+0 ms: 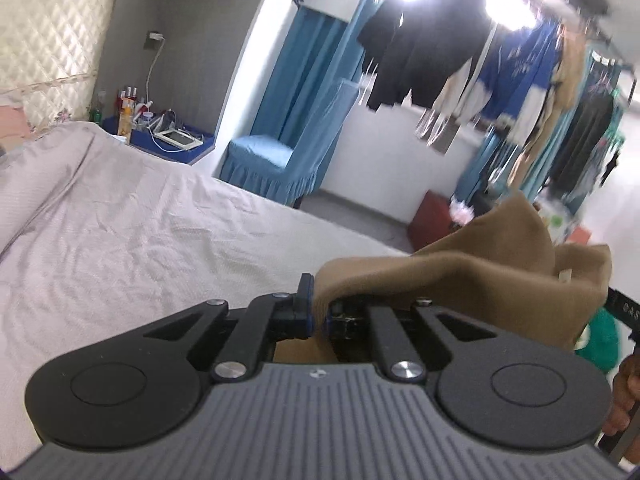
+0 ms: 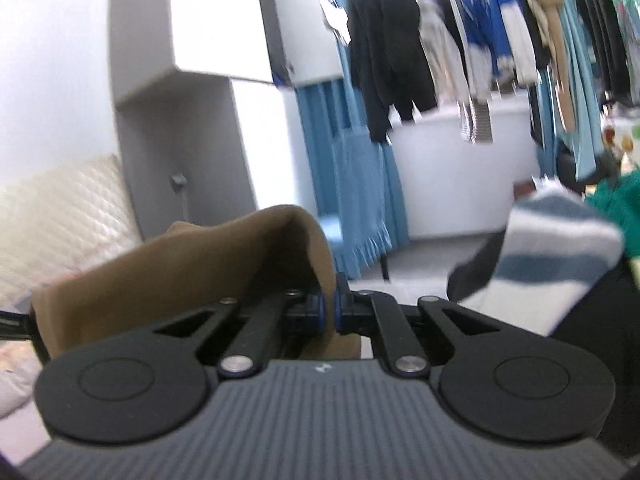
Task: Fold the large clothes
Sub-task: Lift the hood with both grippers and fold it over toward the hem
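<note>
1. I see the bed (image 1: pixel 120 220) in pale, wrinkled, fine-ribbed sheet.
2. The brown garment (image 1: pixel 460 276), soft matte knit, hangs bunched above the bed between my 2 claws.
3. Left claw (image 1: pixel 319 320) is clamped on its edge.
4. Right claw (image 2: pixel 330 312) likewise pinches it.

The left gripper (image 1: pixel 318 318) was clamped on a fold of the brown garment (image 1: pixel 472 276); the cloth bunched up and to the right of its jaws, lifted above the bed (image 1: pixel 120 216); the pale sheet lay wrinkled and bare to the left; a quilted headboard (image 1: pixel 48 56) stood at the far left; a blue side table (image 1: pixel 172 140) held bottles and a cable beside it; a blue-covered chair (image 1: pixel 288 152) stood beyond the bed; dark and blue hanging clothes (image 1: pixel 460 64) lined the background, blurred.
</note>
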Demonstrator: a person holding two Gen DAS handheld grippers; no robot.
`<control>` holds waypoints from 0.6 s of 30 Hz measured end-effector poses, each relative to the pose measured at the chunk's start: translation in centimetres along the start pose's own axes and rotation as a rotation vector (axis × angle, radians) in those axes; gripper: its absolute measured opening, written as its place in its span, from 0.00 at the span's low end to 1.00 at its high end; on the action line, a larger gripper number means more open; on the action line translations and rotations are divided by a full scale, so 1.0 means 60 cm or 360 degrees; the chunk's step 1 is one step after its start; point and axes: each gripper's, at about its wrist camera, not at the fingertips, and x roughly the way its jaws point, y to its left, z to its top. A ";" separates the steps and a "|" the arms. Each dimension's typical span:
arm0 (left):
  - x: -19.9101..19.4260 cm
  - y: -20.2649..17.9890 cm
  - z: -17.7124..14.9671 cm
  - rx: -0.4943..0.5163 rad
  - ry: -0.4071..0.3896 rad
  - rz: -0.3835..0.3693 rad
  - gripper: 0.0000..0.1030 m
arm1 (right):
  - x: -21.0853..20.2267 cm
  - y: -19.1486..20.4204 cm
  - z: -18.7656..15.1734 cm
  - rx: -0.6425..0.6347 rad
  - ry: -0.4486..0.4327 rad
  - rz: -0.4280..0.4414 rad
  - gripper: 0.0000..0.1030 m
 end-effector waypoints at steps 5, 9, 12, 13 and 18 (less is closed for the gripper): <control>-0.149 0.009 -0.054 -0.0162 -0.0100 -0.0041 0.06 | -0.141 0.052 -0.001 0.0009 -0.0124 0.0095 0.08; -0.247 0.026 -0.120 -0.0275 -0.0091 -0.0037 0.06 | -0.242 0.060 -0.033 0.0081 -0.0137 0.0139 0.08; -0.315 0.039 -0.169 -0.0281 -0.0083 -0.0037 0.06 | -0.303 0.069 -0.066 0.0101 -0.0128 0.0152 0.08; -0.333 0.046 -0.187 -0.0294 -0.0084 -0.0036 0.06 | -0.325 0.073 -0.078 0.0092 -0.0125 0.0148 0.08; -0.393 0.093 -0.291 -0.0433 -0.0044 -0.0025 0.06 | -0.414 0.094 -0.152 0.0064 -0.0065 0.0125 0.07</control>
